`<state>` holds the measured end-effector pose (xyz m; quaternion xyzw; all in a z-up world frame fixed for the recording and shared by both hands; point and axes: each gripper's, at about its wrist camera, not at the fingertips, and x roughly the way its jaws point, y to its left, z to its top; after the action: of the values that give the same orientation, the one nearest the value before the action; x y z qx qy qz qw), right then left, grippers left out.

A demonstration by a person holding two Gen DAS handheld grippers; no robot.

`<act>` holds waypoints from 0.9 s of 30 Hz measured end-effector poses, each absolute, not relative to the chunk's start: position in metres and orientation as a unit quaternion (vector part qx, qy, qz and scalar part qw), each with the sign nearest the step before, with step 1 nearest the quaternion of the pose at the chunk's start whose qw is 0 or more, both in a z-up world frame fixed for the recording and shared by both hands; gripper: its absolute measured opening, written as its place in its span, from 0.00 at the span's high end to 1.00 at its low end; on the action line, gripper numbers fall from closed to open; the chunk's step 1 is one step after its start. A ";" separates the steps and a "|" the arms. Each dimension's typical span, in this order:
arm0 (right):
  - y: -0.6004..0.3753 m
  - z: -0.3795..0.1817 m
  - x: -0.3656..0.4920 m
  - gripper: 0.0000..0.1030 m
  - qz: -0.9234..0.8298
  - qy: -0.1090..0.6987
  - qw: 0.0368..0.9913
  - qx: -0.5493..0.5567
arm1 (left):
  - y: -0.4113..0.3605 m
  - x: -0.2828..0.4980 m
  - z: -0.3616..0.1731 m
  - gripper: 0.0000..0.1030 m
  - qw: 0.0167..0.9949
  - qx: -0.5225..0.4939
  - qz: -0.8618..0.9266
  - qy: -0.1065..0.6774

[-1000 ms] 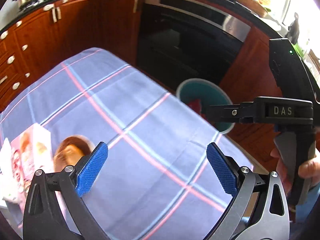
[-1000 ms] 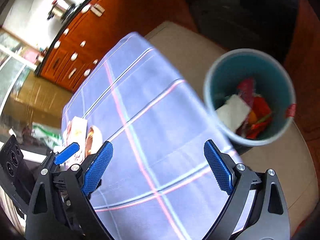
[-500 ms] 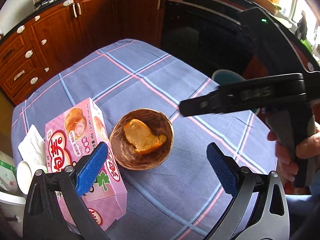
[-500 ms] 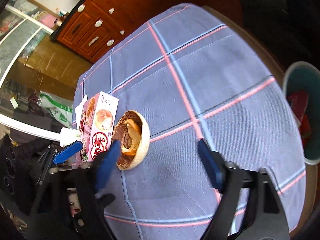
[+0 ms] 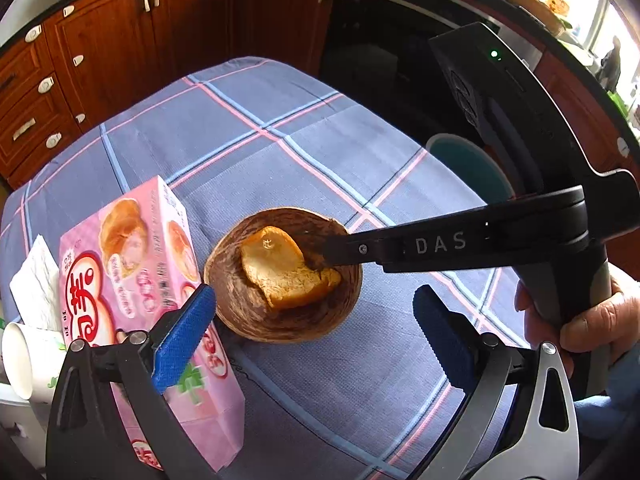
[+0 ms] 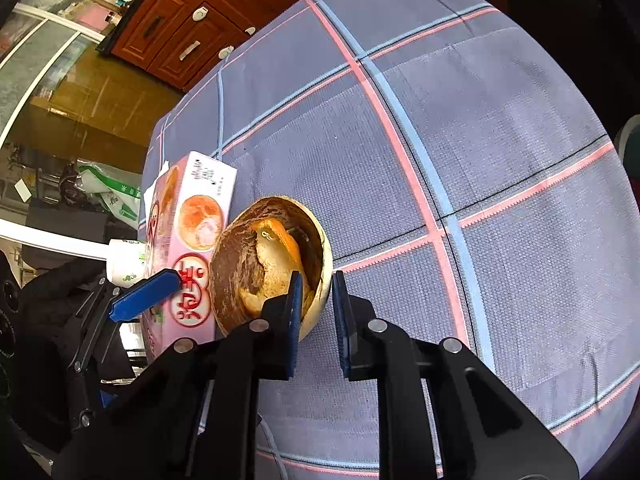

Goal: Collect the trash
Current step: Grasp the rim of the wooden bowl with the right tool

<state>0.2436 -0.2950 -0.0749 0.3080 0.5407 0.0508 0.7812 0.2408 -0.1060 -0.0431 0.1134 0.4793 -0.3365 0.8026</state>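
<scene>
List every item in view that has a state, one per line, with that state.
Left gripper: jaws open, holding nothing.
Right gripper: jaws shut on the bowl's rim.
Bowl: on the tablecloth, peel inside.
Peel: lying in the bowl.
Pink box: upright beside the bowl.
Paper cup: on its side at the table edge.
Bin: open-topped, beyond the table.
Tablecloth: spread flat.

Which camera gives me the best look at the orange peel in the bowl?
Left wrist. It looks down into the wooden bowl, so the orange peel shows whole, with the right gripper tip at its edge. In the right wrist view the peel sits edge-on, partly hidden behind a finger.
</scene>
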 end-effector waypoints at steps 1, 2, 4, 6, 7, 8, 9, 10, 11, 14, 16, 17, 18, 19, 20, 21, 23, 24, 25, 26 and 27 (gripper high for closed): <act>-0.295 -0.077 0.242 0.86 0.050 0.542 0.779 0.311 | -0.107 0.241 -0.044 0.04 0.802 0.113 -0.337 0.480; -0.296 -0.079 0.242 0.86 0.052 0.543 0.776 0.317 | -0.108 0.240 -0.045 0.04 0.800 0.114 -0.338 0.481; -0.298 -0.082 0.242 0.84 0.052 0.545 0.771 0.326 | -0.110 0.240 -0.047 0.04 0.799 0.116 -0.338 0.483; -0.297 -0.085 0.243 0.84 0.049 0.547 0.771 0.322 | -0.110 0.240 -0.048 0.04 0.798 0.117 -0.338 0.484; -0.297 -0.088 0.244 0.84 0.051 0.549 0.768 0.325 | -0.110 0.240 -0.049 0.04 0.798 0.115 -0.338 0.486; -0.297 -0.091 0.244 0.84 0.053 0.552 0.763 0.334 | -0.109 0.241 -0.050 0.04 0.798 0.114 -0.337 0.487; -0.297 -0.094 0.244 0.84 0.055 0.554 0.757 0.342 | -0.108 0.241 -0.050 0.04 0.797 0.113 -0.337 0.488; -0.297 -0.098 0.244 0.84 0.056 0.555 0.754 0.348 | -0.108 0.241 -0.051 0.04 0.798 0.112 -0.335 0.489; -0.297 -0.099 0.244 0.84 0.056 0.553 0.754 0.350 | -0.107 0.241 -0.051 0.04 0.798 0.110 -0.334 0.490; -0.298 -0.090 0.237 0.91 0.043 0.541 0.772 0.330 | -0.103 0.241 -0.051 0.04 0.797 0.103 -0.337 0.491; -0.300 -0.083 0.233 0.92 0.037 0.537 0.781 0.316 | -0.101 0.241 -0.051 0.04 0.796 0.093 -0.343 0.491; -0.301 -0.081 0.232 0.92 0.036 0.536 0.783 0.314 | -0.099 0.240 -0.050 0.04 0.798 0.085 -0.346 0.485; -0.304 -0.078 0.229 0.92 0.031 0.536 0.785 0.309 | -0.099 0.239 -0.049 0.04 0.801 0.078 -0.349 0.480; -0.305 -0.076 0.227 0.92 0.025 0.537 0.788 0.300 | -0.098 0.239 -0.047 0.04 0.803 0.071 -0.351 0.476; -0.307 -0.075 0.224 0.92 0.022 0.537 0.790 0.294 | -0.099 0.239 -0.045 0.06 0.803 0.065 -0.355 0.474; -0.309 -0.074 0.220 0.92 0.020 0.536 0.791 0.293 | -0.100 0.238 -0.044 0.07 0.802 0.061 -0.360 0.473; -0.314 -0.073 0.213 0.92 0.015 0.537 0.793 0.287 | -0.105 0.236 -0.044 0.16 0.797 0.065 -0.369 0.474; -0.316 -0.073 0.210 0.92 0.013 0.536 0.794 0.287 | -0.108 0.234 -0.046 0.18 0.795 0.070 -0.372 0.475; -0.319 -0.075 0.208 0.92 0.013 0.536 0.792 0.290 | -0.111 0.232 -0.047 0.20 0.792 0.075 -0.375 0.476; -0.320 -0.076 0.206 0.92 0.014 0.536 0.791 0.295 | -0.114 0.229 -0.049 0.22 0.790 0.081 -0.377 0.477; -0.321 -0.076 0.205 0.92 0.018 0.535 0.790 0.300 | -0.116 0.227 -0.051 0.22 0.791 0.086 -0.376 0.476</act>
<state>0.2046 -0.3213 -0.0764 0.3001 0.5346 0.0179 0.7898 0.2274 -0.1165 -0.0513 0.0863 0.4758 -0.3757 0.7906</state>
